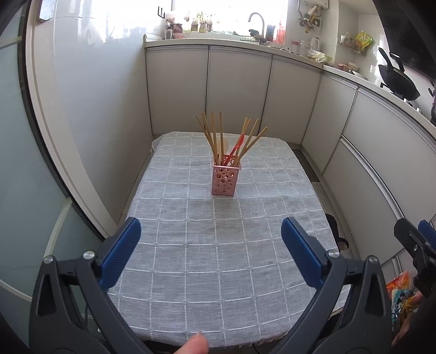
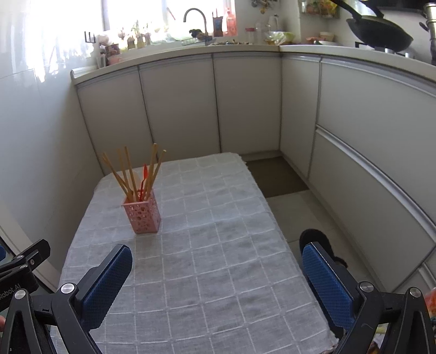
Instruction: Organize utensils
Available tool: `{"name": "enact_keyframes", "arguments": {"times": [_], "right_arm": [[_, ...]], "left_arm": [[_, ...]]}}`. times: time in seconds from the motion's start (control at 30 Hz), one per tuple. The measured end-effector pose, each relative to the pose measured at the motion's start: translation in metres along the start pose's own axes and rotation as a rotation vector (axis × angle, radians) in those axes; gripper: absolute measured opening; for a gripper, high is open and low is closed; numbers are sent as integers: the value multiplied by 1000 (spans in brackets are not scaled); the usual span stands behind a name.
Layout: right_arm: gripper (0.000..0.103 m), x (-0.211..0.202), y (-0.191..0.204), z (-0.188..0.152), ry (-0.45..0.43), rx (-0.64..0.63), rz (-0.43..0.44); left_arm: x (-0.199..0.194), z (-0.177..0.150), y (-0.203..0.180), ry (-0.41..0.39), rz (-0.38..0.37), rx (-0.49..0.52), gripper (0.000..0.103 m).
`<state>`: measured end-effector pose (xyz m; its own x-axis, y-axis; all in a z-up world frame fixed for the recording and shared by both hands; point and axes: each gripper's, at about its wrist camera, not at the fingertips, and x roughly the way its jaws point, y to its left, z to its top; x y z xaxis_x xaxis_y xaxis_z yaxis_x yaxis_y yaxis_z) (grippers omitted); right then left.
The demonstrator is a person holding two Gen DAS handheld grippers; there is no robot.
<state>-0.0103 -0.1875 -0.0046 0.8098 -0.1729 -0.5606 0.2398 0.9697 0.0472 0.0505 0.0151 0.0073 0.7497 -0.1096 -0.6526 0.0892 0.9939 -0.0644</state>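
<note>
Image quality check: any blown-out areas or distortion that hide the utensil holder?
Left wrist view: window overexposed, cabinets bowed by fisheye; pink holder sharp and evenly lit. Right wrist view: window blown out, glare on the left wall; holder clear.

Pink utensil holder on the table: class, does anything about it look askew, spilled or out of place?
Nothing stands out. The pink holder stands upright on the checked tablecloth, chopsticks and a red utensil leaning inside; nothing has spilled.

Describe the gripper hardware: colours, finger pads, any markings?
Both alike: left gripper and right gripper have black plastic linkage arms with silver pivot bolts and flat blue textured pads. White lettering ending "obot.AI" marks the left unit's side. No sleeves or cables clearly visible.
</note>
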Motion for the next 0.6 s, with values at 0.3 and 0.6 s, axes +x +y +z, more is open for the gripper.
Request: {"name": "enact_keyframes", "arguments": {"times": [0.3, 0.6], "right_arm": [[103, 5, 4, -4, 19, 2, 24], [103, 4, 6, -5, 23, 1, 39]], "left_arm": [[-1, -3, -2, -2, 9, 24, 102], [-3, -4, -5, -1, 9, 35, 102]]}}
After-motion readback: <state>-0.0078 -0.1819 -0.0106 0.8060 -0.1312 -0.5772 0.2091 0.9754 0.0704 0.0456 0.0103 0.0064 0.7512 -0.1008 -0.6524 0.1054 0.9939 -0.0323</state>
